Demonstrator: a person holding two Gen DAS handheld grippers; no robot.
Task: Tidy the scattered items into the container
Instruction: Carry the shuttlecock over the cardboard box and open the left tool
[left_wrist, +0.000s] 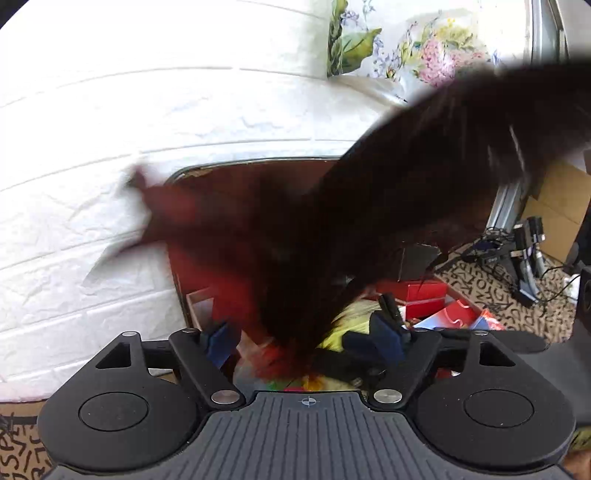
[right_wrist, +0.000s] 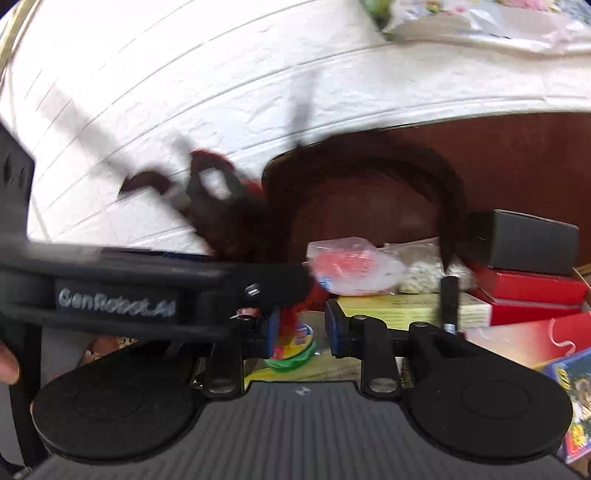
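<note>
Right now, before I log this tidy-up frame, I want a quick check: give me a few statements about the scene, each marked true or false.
1. A black box sits on top of the red boxes. True.
2. The wall behind is bare red brick. False: the wall is white with a brick pattern.
3. The left gripper has its jaws standing apart. True.
4. The black marker lies flat. False: it stands upright beside the yellow box.
</note>
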